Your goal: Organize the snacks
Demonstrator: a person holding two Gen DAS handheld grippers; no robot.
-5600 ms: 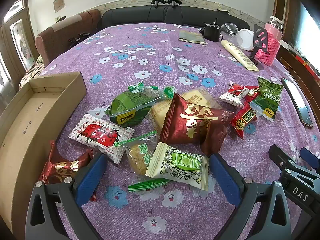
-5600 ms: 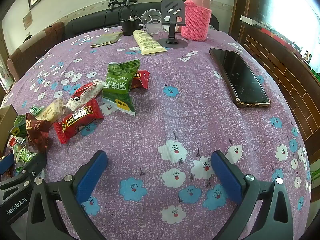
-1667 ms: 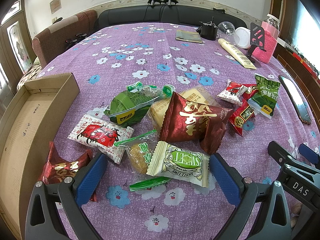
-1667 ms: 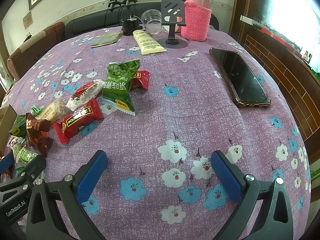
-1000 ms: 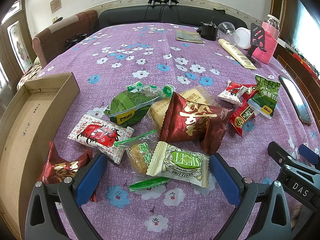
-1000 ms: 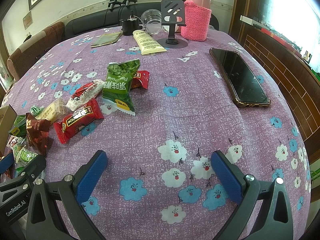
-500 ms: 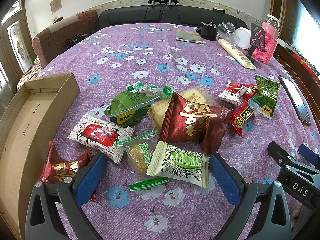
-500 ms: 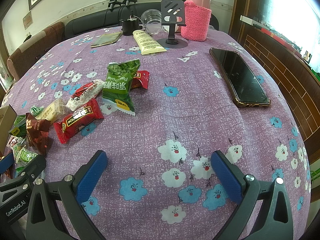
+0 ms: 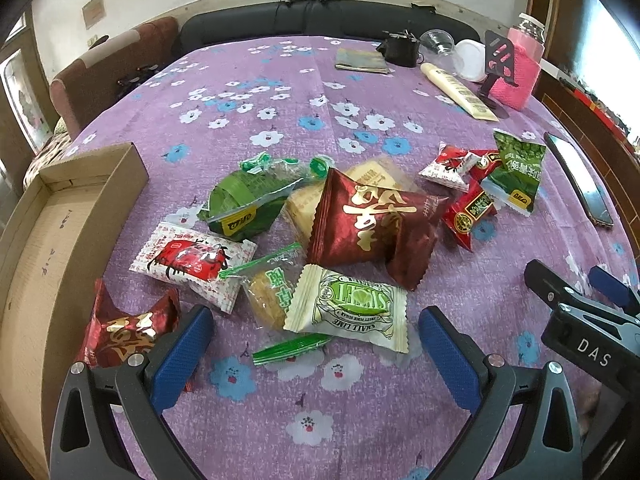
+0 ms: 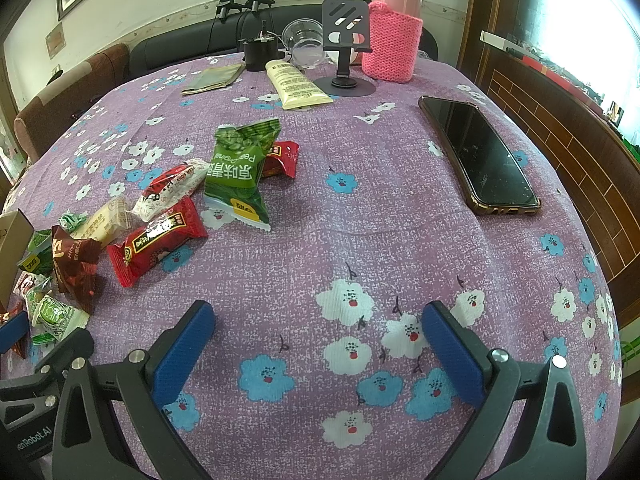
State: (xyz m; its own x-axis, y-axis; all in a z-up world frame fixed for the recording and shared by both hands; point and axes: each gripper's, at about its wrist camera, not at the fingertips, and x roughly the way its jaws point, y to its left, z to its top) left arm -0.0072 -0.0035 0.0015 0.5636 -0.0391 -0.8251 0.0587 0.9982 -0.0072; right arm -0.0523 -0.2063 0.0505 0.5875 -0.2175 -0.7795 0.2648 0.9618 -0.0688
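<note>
Both the left gripper (image 9: 314, 346) and right gripper (image 10: 318, 340) hover wide open and empty over a purple floral tablecloth (image 10: 360, 240), the snacks (image 9: 352, 220) heaped before the left one beside a cardboard box (image 9: 48, 240). Overlapping slippery wrappers could make a pinch drag two packets or slip. A phone (image 10: 478, 156) lies far right; a sofa (image 9: 320, 20) lines the wall.
</note>
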